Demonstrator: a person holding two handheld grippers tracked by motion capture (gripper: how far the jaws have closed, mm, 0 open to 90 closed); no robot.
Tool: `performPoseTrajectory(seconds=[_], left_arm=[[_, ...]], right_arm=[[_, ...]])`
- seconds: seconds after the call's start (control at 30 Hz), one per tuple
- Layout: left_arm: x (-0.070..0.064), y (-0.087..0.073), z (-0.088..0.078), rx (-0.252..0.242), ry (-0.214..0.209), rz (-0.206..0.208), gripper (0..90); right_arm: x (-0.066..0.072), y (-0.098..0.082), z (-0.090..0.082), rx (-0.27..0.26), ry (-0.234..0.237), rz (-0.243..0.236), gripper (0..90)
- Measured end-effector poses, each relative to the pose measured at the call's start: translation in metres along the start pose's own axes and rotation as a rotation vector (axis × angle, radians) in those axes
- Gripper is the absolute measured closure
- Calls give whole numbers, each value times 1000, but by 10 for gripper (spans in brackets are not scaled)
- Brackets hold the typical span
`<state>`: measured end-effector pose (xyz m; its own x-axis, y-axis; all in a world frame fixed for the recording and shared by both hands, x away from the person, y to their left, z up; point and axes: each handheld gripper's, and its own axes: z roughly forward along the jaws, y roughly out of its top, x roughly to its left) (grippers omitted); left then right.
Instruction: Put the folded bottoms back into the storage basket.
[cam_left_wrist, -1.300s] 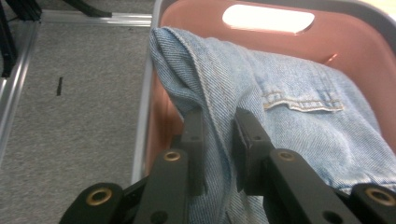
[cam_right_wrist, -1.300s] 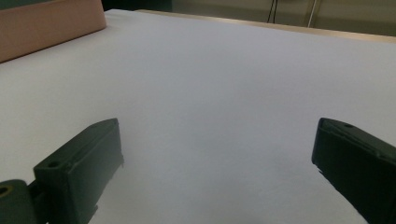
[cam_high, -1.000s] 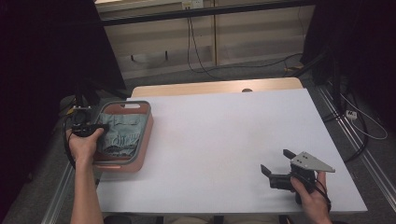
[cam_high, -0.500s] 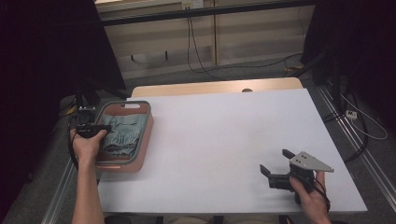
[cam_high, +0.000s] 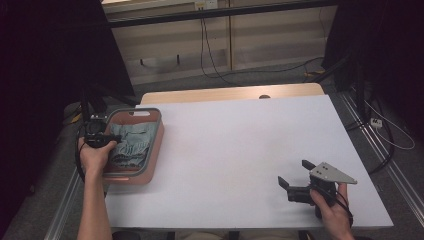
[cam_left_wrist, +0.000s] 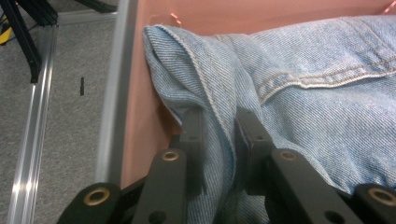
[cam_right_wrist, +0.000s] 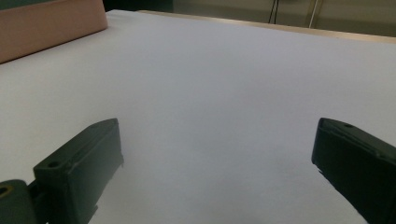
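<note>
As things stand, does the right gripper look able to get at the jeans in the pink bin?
Probably yes, though only by crossing the table. The right gripper sits open near the front right corner, the jeans lie in the bin at the far left, with bare tabletop between. The left gripper already pinches a fold there.

white table (cam_high: 240, 145) – pink bin (cam_high: 156, 150) (left edge), right gripper (cam_high: 292, 187)

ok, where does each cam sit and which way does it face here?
High view: above the person's side, looking forward and down on the table; both forearms, both hand-held grippers.
Left gripper view: on the left hand-held gripper, facing denim in the pink bin; jaws pinch a fold.
Right gripper view: on the right hand-held gripper, low across the table; jaws apart.
Shared: the bin.
</note>
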<state>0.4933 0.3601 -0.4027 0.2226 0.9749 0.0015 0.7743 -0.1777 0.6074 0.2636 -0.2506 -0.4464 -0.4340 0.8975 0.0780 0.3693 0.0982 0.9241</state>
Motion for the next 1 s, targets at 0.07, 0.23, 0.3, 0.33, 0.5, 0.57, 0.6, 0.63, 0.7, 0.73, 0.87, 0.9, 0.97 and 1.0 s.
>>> performPoseTrajectory(seconds=[0.07,0.23,0.3,0.33,0.5,0.57,0.6,0.63,0.7,0.73,0.87,0.9,0.97,1.0], left_arm=[[0,0,0,10,-3,8,747],[1,0,2,9,-18,-9,732],[1,0,1,4,-12,-18,732],[0,0,1,8,-2,-13,729],[-1,3,-5,-1,11,-14,627],[2,2,-6,-11,-1,-29,629],[4,2,-7,-17,-5,-41,617],[4,1,-7,-30,-9,-49,602],[5,2,-10,-42,-25,-45,564],[6,2,-11,-51,-27,-41,548],[7,2,-17,-80,-52,-34,511],[8,2,-19,-100,-56,-47,506],[10,2,-24,-117,-94,-54,515],[11,2,-27,-136,-115,-61,516]], right_arm=[[0,0,0,0,0,-1,17],[0,0,0,-2,1,-1,17],[0,0,0,-2,1,0,17],[0,0,-1,-1,-1,-3,17],[-2,0,-2,-4,-8,6,18],[-2,0,-3,-6,-6,7,18],[-2,0,-3,-6,-6,6,18],[-2,0,-3,-4,-7,3,18],[-2,0,-3,-4,-7,2,18],[-2,0,-3,-5,-6,0,18],[-1,0,-3,-5,-6,3,18],[-1,0,-3,-6,-5,2,18],[-1,0,-3,-6,-4,-1,18],[-1,0,-3,-6,-3,4,18]])
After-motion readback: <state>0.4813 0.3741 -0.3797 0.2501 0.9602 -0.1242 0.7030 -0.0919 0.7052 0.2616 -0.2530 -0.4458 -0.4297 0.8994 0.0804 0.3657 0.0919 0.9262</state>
